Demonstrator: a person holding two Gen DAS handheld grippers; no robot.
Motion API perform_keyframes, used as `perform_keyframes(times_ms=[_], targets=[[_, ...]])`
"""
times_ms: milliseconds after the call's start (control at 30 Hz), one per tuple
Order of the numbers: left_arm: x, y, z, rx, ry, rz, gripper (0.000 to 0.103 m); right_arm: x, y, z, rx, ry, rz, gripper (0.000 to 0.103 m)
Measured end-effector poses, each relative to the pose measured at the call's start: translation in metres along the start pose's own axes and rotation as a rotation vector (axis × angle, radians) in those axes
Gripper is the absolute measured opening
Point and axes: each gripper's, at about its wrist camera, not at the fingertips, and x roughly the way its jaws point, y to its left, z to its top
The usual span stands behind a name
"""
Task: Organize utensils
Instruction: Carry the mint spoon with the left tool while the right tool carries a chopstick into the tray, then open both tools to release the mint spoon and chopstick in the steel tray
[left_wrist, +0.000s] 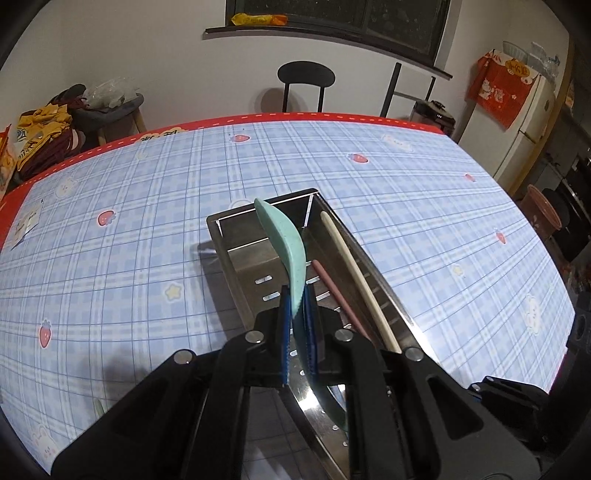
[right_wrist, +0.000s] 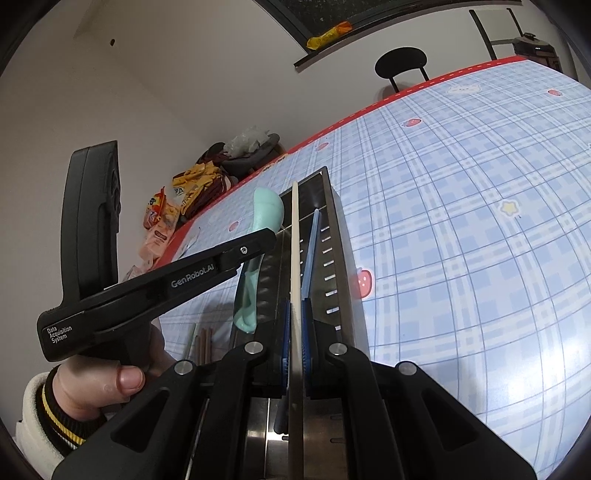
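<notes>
checkered table (left_wrist: 147, 221); left tool (left_wrist: 297, 325) grips teal spoon (left_wrist: 284, 236), probably over caddy (left_wrist: 258, 254).

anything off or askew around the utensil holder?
Nothing spilled or damaged. The metal holder is lying on its side on the table rather than upright. Left gripper is clamped on the teal spoon, right gripper on the cream chopstick. A few sticks lie loose beside the holder.
</notes>
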Motion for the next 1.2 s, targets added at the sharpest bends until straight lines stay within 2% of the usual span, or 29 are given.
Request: perform_keyframes(times_ms=[300, 367, 500, 600, 633, 700, 767, 800, 833, 867, 900, 933, 1000, 1033, 1200], targets=[[0.013, -0.001, 0.0, 0.009, 0.03, 0.012, 0.011, 0.001, 0.001, 0.0, -0.011, -0.007, -0.019, 0.007], [0.015, -0.002, 0.0, 0.011, 0.034, 0.013, 0.011, 0.001, 0.001, 0.0, -0.005, -0.014, -0.015, 0.009], [0.014, -0.002, 0.001, 0.012, 0.016, 0.008, 0.012, -0.004, 0.001, 0.001, -0.009, -0.035, -0.012, 0.009], [0.01, -0.003, 0.001, 0.021, 0.0, 0.021, 0.015, -0.012, 0.003, 0.001, -0.022, -0.059, -0.01, 0.009], [0.006, -0.003, 0.002, 0.027, -0.01, 0.019, 0.021, -0.016, 0.004, 0.001, -0.027, -0.074, -0.009, 0.011], [-0.001, -0.004, 0.003, 0.031, -0.029, 0.025, 0.027, -0.023, 0.007, 0.002, -0.042, -0.104, -0.015, 0.02], [-0.011, -0.002, 0.004, 0.034, -0.053, 0.032, 0.037, -0.03, 0.011, 0.002, -0.066, -0.139, -0.036, 0.036], [-0.018, 0.0, 0.004, 0.031, -0.07, 0.039, 0.041, -0.032, 0.012, 0.003, -0.074, -0.15, -0.047, 0.041], [-0.023, 0.002, 0.003, 0.028, -0.081, 0.043, 0.048, -0.034, 0.013, 0.003, -0.083, -0.162, -0.062, 0.052], [-0.028, 0.005, 0.003, 0.024, -0.092, 0.047, 0.051, -0.037, 0.013, 0.003, -0.09, -0.172, -0.078, 0.063], [-0.034, 0.008, 0.002, 0.021, -0.102, 0.051, 0.058, -0.039, 0.013, 0.002, -0.098, -0.186, -0.094, 0.068], [-0.041, 0.012, 0.001, 0.02, -0.114, 0.057, 0.063, -0.04, 0.014, 0.002, -0.102, -0.193, -0.101, 0.08], [-0.052, 0.017, -0.003, 0.02, -0.126, 0.062, 0.075, -0.043, 0.014, 0.001, -0.111, -0.219, -0.124, 0.095], [-0.056, 0.019, -0.005, 0.019, -0.134, 0.066, 0.088, -0.044, 0.014, 0.0, -0.116, -0.227, -0.13, 0.097], [-0.085, 0.036, -0.02, 0.009, -0.167, 0.089, 0.096, -0.041, 0.022, -0.004, -0.167, -0.229, -0.169, 0.097]])
